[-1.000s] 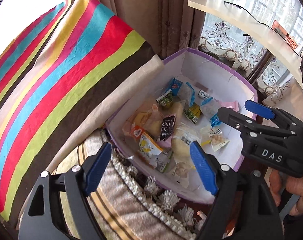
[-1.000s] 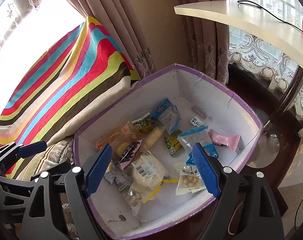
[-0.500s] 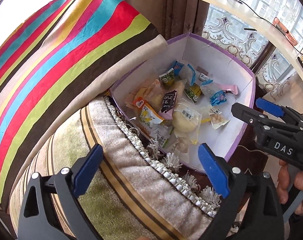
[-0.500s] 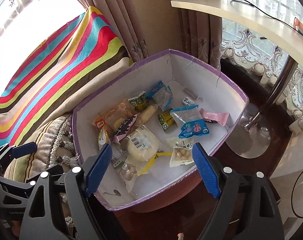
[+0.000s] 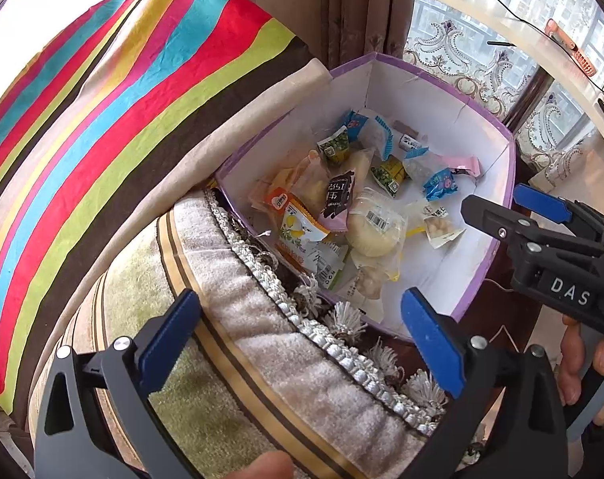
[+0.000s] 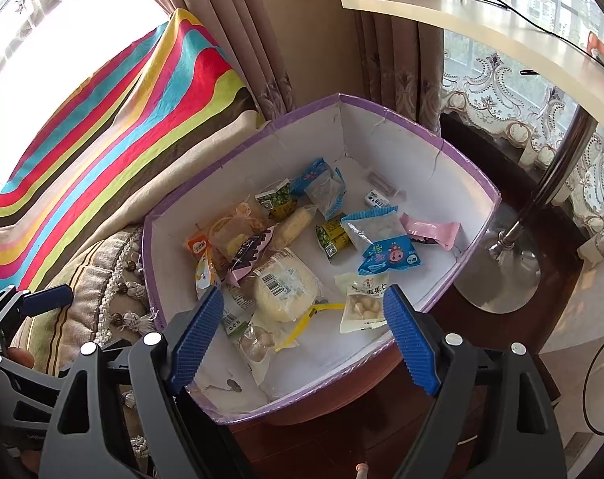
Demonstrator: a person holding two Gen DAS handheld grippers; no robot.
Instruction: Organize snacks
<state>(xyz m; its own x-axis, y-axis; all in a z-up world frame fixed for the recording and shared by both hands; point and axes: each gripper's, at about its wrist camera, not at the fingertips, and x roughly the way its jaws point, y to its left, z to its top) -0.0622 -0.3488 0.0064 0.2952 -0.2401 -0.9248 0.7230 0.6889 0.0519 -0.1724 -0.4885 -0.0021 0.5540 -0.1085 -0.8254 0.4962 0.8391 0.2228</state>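
We see the left gripper (image 5: 302, 339) opening over a cushion (image 5: 238, 331), the right gripper (image 6: 302, 331) open above the snack box (image 6: 385, 139), both fingers empty.

Black hand-held gripper (image 5: 302, 331), blue ribbed pads (image 6: 198, 335), silver screws (white "DAS" lettering)

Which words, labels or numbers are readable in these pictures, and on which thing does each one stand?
"DAS": on the body of the right gripper, seen from the left wrist.
Snack packets in the purple-rimmed box: print too small or blurred to read.
Bun wrapper: barcode label, digits unreadable.
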